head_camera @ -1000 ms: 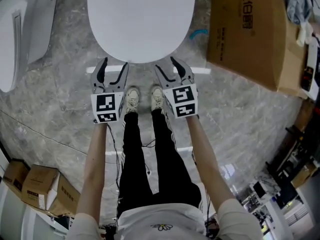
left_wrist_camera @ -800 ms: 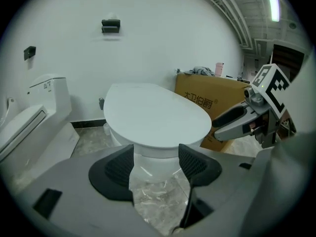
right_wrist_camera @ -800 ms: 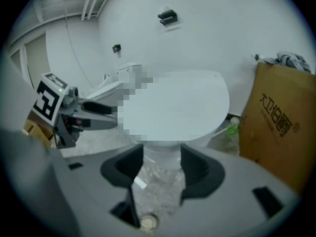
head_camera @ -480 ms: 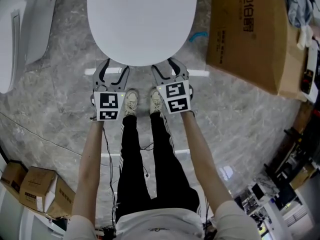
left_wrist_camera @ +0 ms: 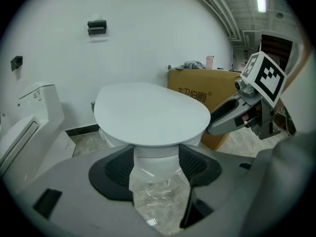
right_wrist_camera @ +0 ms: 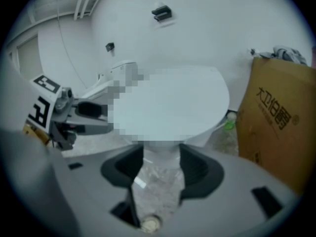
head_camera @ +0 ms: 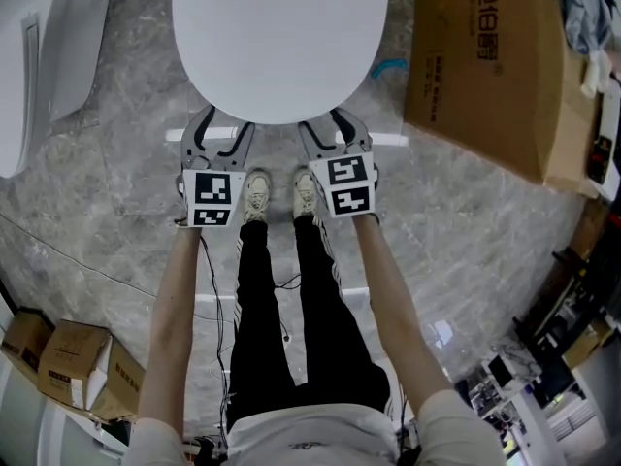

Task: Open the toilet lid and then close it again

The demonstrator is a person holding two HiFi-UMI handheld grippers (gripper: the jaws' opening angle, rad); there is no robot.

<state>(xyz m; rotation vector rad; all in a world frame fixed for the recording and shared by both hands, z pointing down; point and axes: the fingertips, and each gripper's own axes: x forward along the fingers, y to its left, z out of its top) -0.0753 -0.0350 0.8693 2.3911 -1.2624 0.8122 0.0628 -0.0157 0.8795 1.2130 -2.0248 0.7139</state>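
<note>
Now, where is the lid (head_camera: 279,42) found from the claws?

Ahead and a little above. It is seen lying flat and shut on the toilet, with its rounded front rim turned toward the person. Both claws are held low at that rim, over the floor (head_camera: 466,241).

How are the claws set?

The left claw (head_camera: 221,129) is held with its jaws apart. Through the gap only the bowl (left_wrist_camera: 150,154) and the floor are seen, so nothing is gripped. The right claw (head_camera: 325,129) is likewise spread and empty. In both gripper views the rim is seen above the gap, not inside it.

Which claw is nearer?

Little difference can be made out. In the head view the tips of both are met by the rim's outline, one left of centre and one right. Whether the rim is touched cannot be told.

And the lid's long axis?

It is laid straight away from the person, front to back. The hinge end is judged to lie at the far side, which is cut off in the head view.

So what is called for?

A lift from beneath the front rim is judged to be needed, so that the lid is swung up and back about its far end. The jaws are parted sideways while the rim lies level, so the rim would more likely be pushed up than pinched. A box (head_camera: 485,66) is seen to the right, apart from the lid.
</note>
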